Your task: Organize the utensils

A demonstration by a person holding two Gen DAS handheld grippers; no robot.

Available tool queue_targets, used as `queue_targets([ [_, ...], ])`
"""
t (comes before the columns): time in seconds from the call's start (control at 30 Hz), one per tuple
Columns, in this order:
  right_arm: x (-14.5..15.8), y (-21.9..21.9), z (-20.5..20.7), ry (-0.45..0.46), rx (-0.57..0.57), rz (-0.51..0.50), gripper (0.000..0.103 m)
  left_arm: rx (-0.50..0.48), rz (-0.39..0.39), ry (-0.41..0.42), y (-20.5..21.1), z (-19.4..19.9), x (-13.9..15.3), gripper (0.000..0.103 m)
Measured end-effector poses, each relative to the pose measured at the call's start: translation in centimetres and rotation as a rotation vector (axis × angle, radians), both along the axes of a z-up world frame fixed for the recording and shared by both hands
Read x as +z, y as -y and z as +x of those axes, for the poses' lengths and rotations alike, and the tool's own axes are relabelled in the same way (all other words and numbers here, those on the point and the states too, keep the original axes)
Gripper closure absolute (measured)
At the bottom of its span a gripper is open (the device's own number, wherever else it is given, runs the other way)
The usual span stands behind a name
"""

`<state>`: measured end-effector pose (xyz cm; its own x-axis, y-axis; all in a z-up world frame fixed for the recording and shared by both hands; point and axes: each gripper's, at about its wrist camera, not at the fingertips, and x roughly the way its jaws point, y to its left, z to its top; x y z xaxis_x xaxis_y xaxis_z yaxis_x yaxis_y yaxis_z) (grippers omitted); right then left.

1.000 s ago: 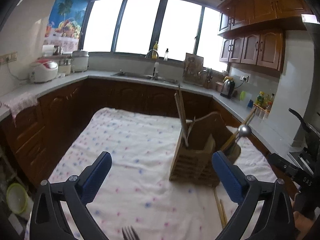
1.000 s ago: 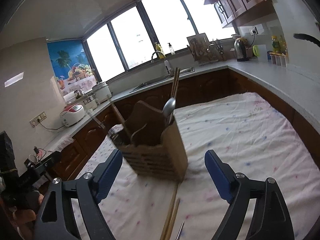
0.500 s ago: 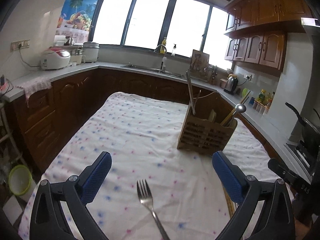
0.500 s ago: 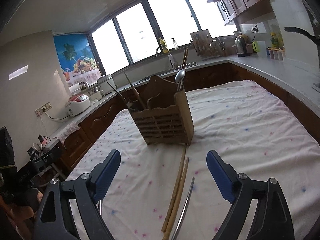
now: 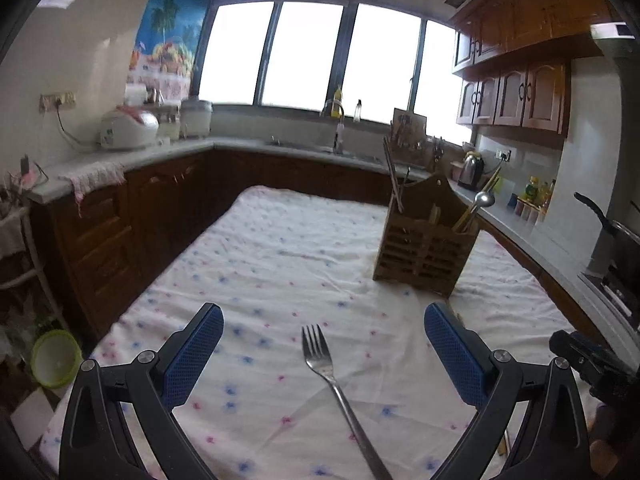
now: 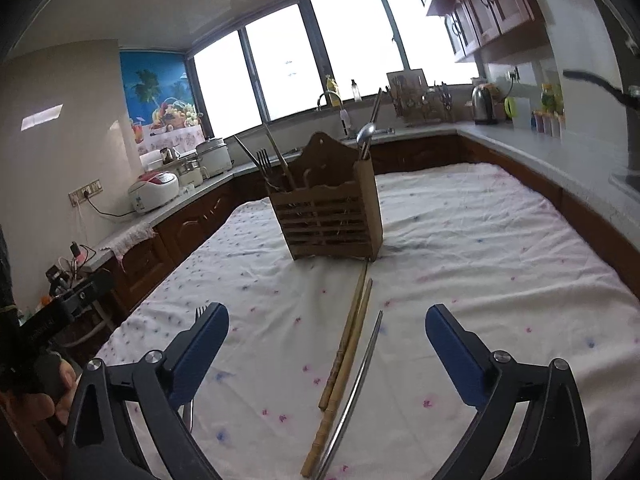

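Wooden and slatted, the brown utensil caddy (image 6: 334,210) stands upright on the white cloth-covered table (image 6: 480,240) dotted with pink and blue, already holding a steel fork (image 6: 264,160), a steel spoon (image 6: 366,136) and several long sticks. Three pieces lie loose on the cloth: a silver metal fork (image 5: 332,376) between the spread fingers of the left gripper (image 5: 324,356), tines pointing toward the caddy, and, in front of the right gripper (image 6: 326,354), a pair of long bamboo chopsticks (image 6: 344,360) with a slim silver metal rod (image 6: 356,384) just beside them, its end hidden at the frame's lower edge. Both claws are released, blue pads wide apart and empty, hovering above the table. The task looks partly done, with these loose pieces left to gather. Trouble could come from how flat they lie: pads closing on the thin fork handle may pinch the soft cloth instead, dragging wrinkles and shifting the other pieces. The two chopsticks touch along their length, so a grasp on one side may take only one or roll them apart, and the rod so close by could get nudged or caught with them. The caddy's compartments are already crowded, so a tilted insertion might jam against the standing utensils or tip the caddy.
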<state>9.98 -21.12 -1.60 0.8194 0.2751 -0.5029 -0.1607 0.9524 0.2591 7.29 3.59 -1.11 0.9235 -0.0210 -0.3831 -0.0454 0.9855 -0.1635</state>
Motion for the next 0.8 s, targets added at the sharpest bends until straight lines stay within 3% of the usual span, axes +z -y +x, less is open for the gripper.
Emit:
queue_targets([
  [0.2,6.0,0.0,-1.5,0.172,0.017,-0.042,0.000,0.020,0.095,0.187,0.9,-3.6,2.8,0.001],
  [0.33,9.4,-0.3,-3.7,0.328,-0.030,-0.081,0.000,0.016,0.123,0.235,1.7,-5.0,5.4,0.001],
  [0.4,9.2,-0.7,-4.8,0.357,-0.053,-0.104,0.000,0.003,0.116,0.257,2.1,-5.8,5.7,0.001],
  [0.47,8.2,-1.0,-5.6,0.375,-0.058,-0.108,0.000,-0.005,0.128,0.203,2.8,-6.0,5.1,0.001],
  [0.6,5.3,-1.5,-6.2,0.337,-0.067,-0.129,0.000,-0.023,0.129,0.195,3.4,-6.8,2.8,0.001],
  [0.8,2.8,-1.3,-6.4,0.288,-0.081,-0.170,0.000,-0.047,0.145,0.107,3.7,-6.6,1.2,0.001],
])
